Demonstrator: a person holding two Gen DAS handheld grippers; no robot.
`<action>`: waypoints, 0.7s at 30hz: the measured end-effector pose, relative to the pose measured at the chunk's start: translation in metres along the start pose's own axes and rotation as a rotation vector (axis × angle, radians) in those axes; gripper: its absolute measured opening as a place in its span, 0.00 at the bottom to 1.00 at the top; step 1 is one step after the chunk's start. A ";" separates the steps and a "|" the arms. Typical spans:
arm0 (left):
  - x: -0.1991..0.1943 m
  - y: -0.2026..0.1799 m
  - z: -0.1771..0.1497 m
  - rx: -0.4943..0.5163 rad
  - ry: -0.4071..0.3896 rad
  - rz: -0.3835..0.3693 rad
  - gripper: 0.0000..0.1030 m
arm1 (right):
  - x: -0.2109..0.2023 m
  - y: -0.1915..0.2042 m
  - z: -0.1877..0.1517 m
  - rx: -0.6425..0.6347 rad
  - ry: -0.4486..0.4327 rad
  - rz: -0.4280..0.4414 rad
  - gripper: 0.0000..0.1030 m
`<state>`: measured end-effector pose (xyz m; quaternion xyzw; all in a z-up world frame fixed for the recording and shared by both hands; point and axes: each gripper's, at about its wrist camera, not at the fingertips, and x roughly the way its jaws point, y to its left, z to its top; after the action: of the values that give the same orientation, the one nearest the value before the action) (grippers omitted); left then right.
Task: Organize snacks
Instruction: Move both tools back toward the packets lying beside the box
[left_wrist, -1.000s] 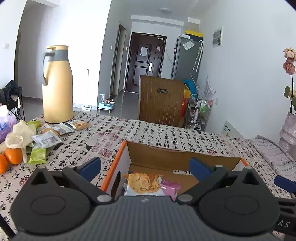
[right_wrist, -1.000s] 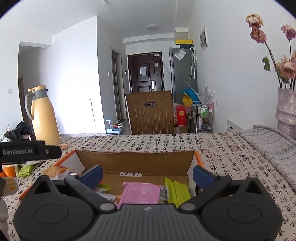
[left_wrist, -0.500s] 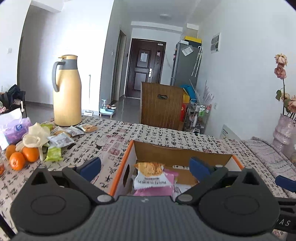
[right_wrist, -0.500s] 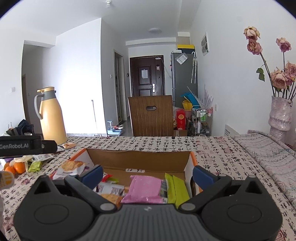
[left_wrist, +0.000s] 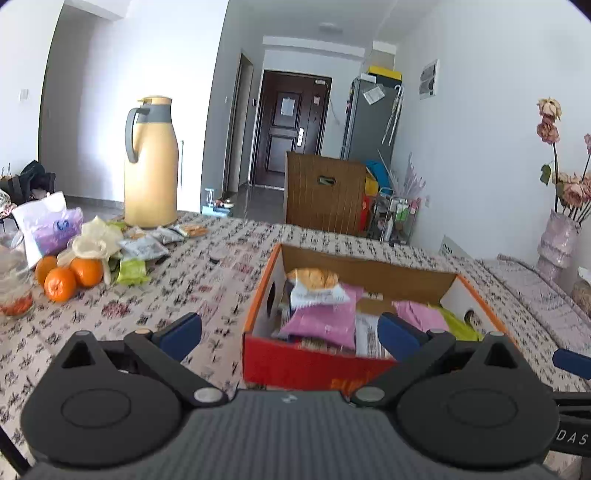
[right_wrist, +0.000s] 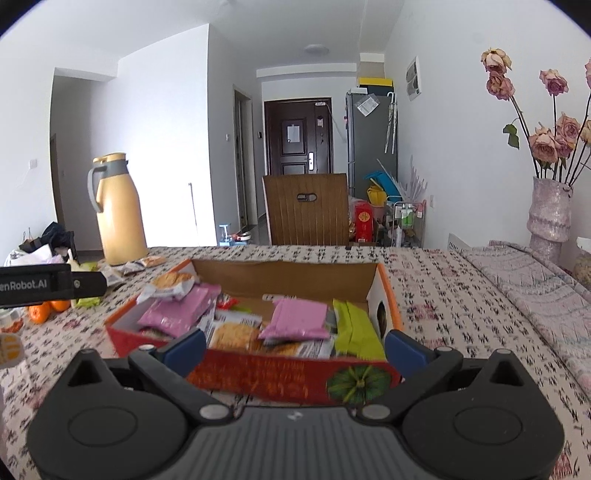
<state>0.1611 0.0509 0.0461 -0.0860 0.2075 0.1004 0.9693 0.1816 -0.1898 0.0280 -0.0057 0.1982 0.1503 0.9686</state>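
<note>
An open cardboard box (left_wrist: 317, 363) (right_wrist: 295, 376) with a red front and orange rim sits on the patterned tablecloth. Inside lie pink packets (left_wrist: 319, 321) (right_wrist: 297, 319), a cracker packet (left_wrist: 314, 282) (right_wrist: 170, 282) and green packets (right_wrist: 352, 328). More loose snack packets (left_wrist: 144, 247) lie at the far left near the thermos. My left gripper (left_wrist: 290, 336) is open and empty, just in front of the box. My right gripper (right_wrist: 295, 349) is also open and empty, at the box's near wall.
A tall yellow thermos (left_wrist: 149, 182) stands at the back left. Oranges (left_wrist: 68, 278), a purple tissue pack (left_wrist: 51, 227) and a glass jar (left_wrist: 13, 280) crowd the left edge. A vase of dried roses (right_wrist: 550, 206) stands at the right. A wooden chair (right_wrist: 306, 208) is behind the table.
Both grippers have pulled back and up from the box, so its red front wall and contents now show. Both stay open and empty.
</note>
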 end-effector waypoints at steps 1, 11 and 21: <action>-0.001 0.002 -0.003 0.001 0.006 -0.002 1.00 | -0.003 0.001 -0.004 -0.003 0.001 0.000 1.00; -0.014 0.022 -0.039 0.007 0.086 0.008 1.00 | -0.015 0.007 -0.034 -0.015 0.082 0.005 1.00; -0.019 0.024 -0.059 0.027 0.131 -0.013 1.00 | -0.011 0.015 -0.056 -0.021 0.195 -0.018 1.00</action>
<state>0.1155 0.0589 -0.0020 -0.0807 0.2715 0.0855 0.9552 0.1465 -0.1830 -0.0184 -0.0325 0.2900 0.1426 0.9458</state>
